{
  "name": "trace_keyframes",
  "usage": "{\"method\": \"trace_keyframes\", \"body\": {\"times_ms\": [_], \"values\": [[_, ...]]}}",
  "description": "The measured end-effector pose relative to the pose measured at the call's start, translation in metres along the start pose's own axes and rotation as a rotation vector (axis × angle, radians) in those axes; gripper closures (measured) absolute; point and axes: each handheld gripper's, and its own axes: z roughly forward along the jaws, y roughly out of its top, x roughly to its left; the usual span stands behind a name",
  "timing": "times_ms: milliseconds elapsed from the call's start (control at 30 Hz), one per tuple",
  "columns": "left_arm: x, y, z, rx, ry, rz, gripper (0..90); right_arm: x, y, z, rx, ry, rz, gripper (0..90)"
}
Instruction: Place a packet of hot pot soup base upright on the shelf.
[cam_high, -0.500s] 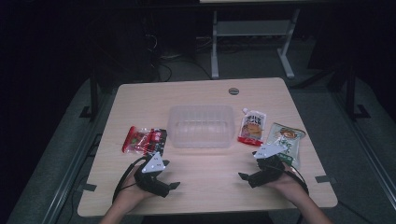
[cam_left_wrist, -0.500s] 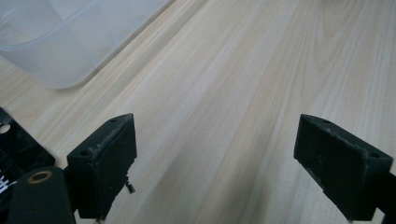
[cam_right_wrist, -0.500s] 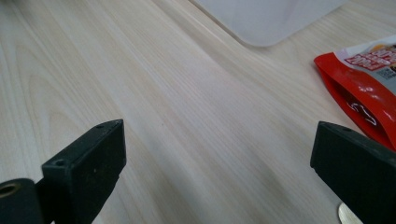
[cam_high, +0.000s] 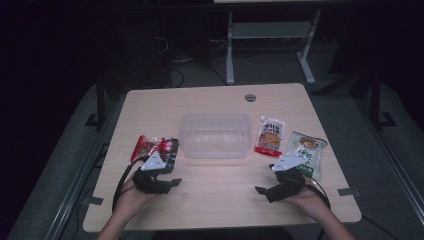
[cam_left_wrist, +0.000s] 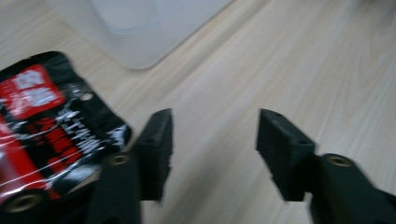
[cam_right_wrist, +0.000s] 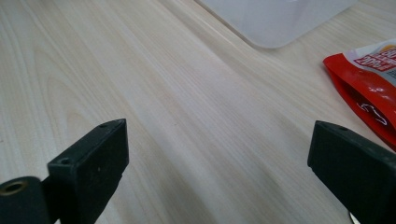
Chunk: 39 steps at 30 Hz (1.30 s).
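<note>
Table (cam_high: 215, 200) bare in front; clear plastic bin (cam_high: 216, 135) at centre. Red-and-black snack pack (cam_high: 155, 148) lies flat at the bin's 9 o'clock, just beside it; red-and-white pouch (cam_high: 270, 136) at its 3 o'clock, green-and-white packet (cam_high: 305, 152) further along at 4 o'clock. Left gripper (cam_left_wrist: 212, 154) low at the snack pack's 5 o'clock, jaws partly apart, nothing between them, pack edge just beside its near jaw. Right gripper (cam_right_wrist: 219, 163) at the green packet's 7 o'clock, jaws wide, empty, red pouch edge off at 2 o'clock in its view. Likely step: pick up the snack pack for the bin, so swing the left jaws round to straddle the pack's near edge, come in low, pinch the seam, not the slippery middle. Versus the earlier frame: no clear change, packs and bin unmoved, both hands about where they were.
</note>
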Motion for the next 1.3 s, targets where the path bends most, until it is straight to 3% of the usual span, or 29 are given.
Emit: {"method": "trace_keyframes", "body": {"times_ms": [33,167,200,267,433,633,667,1067,1167,1300], "values": [[0.006,0.001,-0.003,0.001,0.004,-0.027,52.4,0.001,0.0,0.0,0.002,0.0,0.0,5.5],[0.017,0.002,-0.006,0.023,0.015,-0.037,69.4,0.003,0.002,0.001,0.005,0.002,-0.006,5.7],[0.018,0.003,-0.007,0.027,0.017,-0.042,69.4,0.003,0.002,0.001,0.005,0.002,-0.006,5.7],[0.023,0.004,-0.01,0.033,0.034,-0.053,79.4,0.003,0.003,0.001,0.008,0.006,-0.007,5.7],[0.044,0.011,-0.016,0.036,0.099,-0.101,89.4,0.005,0.003,0.004,0.015,0.013,-0.021,5.7],[0.064,0.019,-0.017,0.019,0.164,-0.14,89.5,0.005,0.002,0.003,0.026,0.01,-0.016,5.8],[0.072,0.022,-0.017,0.018,0.189,-0.134,89.5,0.004,0.003,0.002,0.022,0.008,-0.01,5.8],[0.118,0.035,-0.004,-0.01,0.259,-0.196,89.6,0.004,0.004,0.005,0.025,0.006,-0.011,5.8],[0.123,0.036,0.001,0.028,0.283,-0.179,89.6,0.004,0.004,0.005,0.025,0.005,-0.005,5.8],[0.133,0.036,0.014,0.059,0.301,-0.188,89.6,0.003,0.002,0.005,0.028,0.004,-0.001,6.0]]}}
